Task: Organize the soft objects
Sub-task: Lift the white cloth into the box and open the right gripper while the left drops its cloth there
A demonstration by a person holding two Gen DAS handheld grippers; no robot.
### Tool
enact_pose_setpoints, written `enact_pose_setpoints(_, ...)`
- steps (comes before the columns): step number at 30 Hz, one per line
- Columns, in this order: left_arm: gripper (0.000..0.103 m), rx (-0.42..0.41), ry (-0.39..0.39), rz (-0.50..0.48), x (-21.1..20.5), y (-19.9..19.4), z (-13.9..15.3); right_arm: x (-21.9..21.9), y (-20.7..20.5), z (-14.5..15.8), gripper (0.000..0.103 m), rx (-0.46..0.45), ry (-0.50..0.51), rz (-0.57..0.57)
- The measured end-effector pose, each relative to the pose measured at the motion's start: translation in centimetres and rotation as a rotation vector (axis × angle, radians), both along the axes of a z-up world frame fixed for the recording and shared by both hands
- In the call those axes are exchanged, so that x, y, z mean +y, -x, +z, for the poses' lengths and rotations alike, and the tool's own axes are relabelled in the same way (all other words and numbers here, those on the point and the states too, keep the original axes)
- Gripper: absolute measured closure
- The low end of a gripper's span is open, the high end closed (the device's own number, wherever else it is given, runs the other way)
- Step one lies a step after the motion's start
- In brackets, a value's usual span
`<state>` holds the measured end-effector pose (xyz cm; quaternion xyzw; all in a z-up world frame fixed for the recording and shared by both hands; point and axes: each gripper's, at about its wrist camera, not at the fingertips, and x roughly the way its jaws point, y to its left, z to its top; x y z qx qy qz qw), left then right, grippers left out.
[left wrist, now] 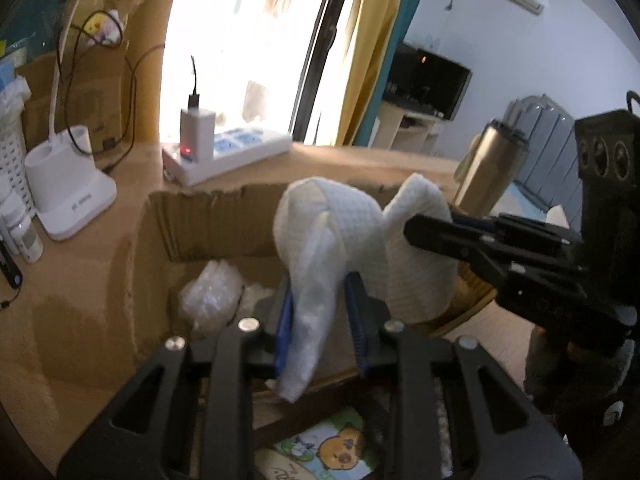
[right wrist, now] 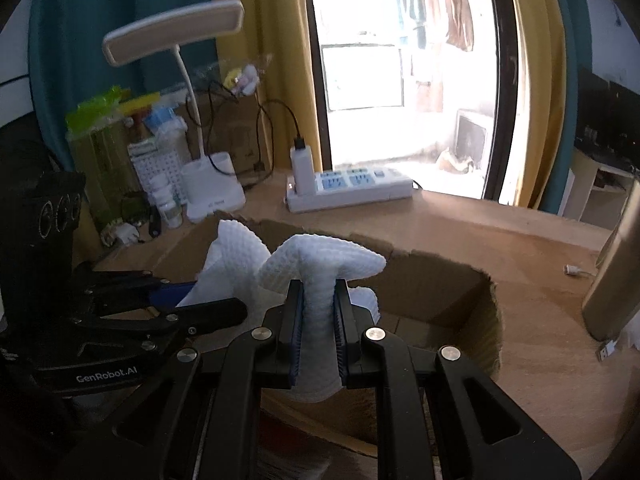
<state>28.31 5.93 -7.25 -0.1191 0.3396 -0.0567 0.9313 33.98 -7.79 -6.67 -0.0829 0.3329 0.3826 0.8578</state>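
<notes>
a white textured cloth point(left wrist: 352, 232) hangs in the air over an open cardboard box point(left wrist: 208, 220), stretched between two tools. the left tool point(left wrist: 320, 292) has its blue pads a little apart with a fold of the cloth drooping between them; whether they press on it cannot be told. the right tool point(right wrist: 318, 304) is clamped tight on the other end of the cloth, which bunches above its tips. in the left wrist view the right tool enters from 3 o'clock. a crumpled clear plastic bag point(left wrist: 210, 300) lies inside the box at 8 o'clock of the cloth. on the wooden table point(left wrist: 72, 280), a white power strip point(left wrist: 236, 156) sits at 11 o'clock, a white desk lamp point(left wrist: 68, 188) at 9 o'clock, and a metal tumbler point(left wrist: 490, 164) at 2 o'clock.
</notes>
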Motion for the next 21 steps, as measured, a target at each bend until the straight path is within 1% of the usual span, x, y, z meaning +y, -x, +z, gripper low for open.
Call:
enact_pose_setpoints(3, 0.069, 0.010, -0.011, 0.000, -0.1, -0.2, -0.2, 0.0, -0.4, -0.7, 0.084, 0.032, 0.016, -0.013)
enact_pose_setpoints(4, 0.068, 0.013, -0.014, 0.003, -0.1, -0.2, -0.3, 0.0, -0.5, -1.0, 0.079, 0.044, 0.023, -0.017)
enact_pose_setpoints(5, 0.062, 0.015, -0.015, 0.005, -0.1, -0.2, -0.3, 0.1, -0.6, -1.1, 0.075, 0.056, 0.028, -0.019)
enact_pose_setpoints(6, 0.051, 0.016, -0.012, 0.004, -0.1, -0.2, -0.3, 0.1, -0.7, -1.2, 0.069, 0.062, 0.033, -0.024)
enact_pose_setpoints(7, 0.049, 0.013, -0.001, 0.000, 0.0, -0.2, -0.2, 0.1, -0.7, -1.2, 0.066, 0.065, 0.033, -0.028)
enact_pose_setpoints(9, 0.047, 0.000, 0.018, -0.004, 0.1, 0.1, 0.1, 0.0, -0.6, -1.1, 0.064, 0.064, 0.029, -0.030)
enact_pose_setpoints(10, 0.046, -0.006, 0.020, -0.002, 0.1, 0.2, 0.3, 0.0, -0.5, -0.9, 0.060, 0.059, 0.029, -0.031)
enact_pose_setpoints(12, 0.039, -0.018, 0.027, 0.003, 0.2, 0.5, 0.6, 0.0, -0.2, -0.7, 0.054, 0.050, 0.028, -0.032)
enact_pose_setpoints(13, 0.038, -0.020, 0.033, 0.008, 0.3, 0.6, 0.6, -0.1, -0.2, -0.5, 0.052, 0.048, 0.028, -0.034)
enact_pose_setpoints(17, 0.036, -0.025, 0.041, 0.022, 0.7, 1.1, 1.0, -0.5, 0.1, -0.1, 0.050, 0.037, 0.028, -0.051)
enact_pose_setpoints(19, 0.032, -0.037, 0.041, 0.026, 0.7, 1.4, 1.3, -0.8, 0.2, 0.2, 0.049, 0.029, 0.030, -0.064)
enact_pose_setpoints(21, 0.026, -0.046, 0.039, 0.027, 0.6, 1.8, 1.5, -1.2, 0.4, 0.5, 0.049, 0.020, 0.027, -0.075)
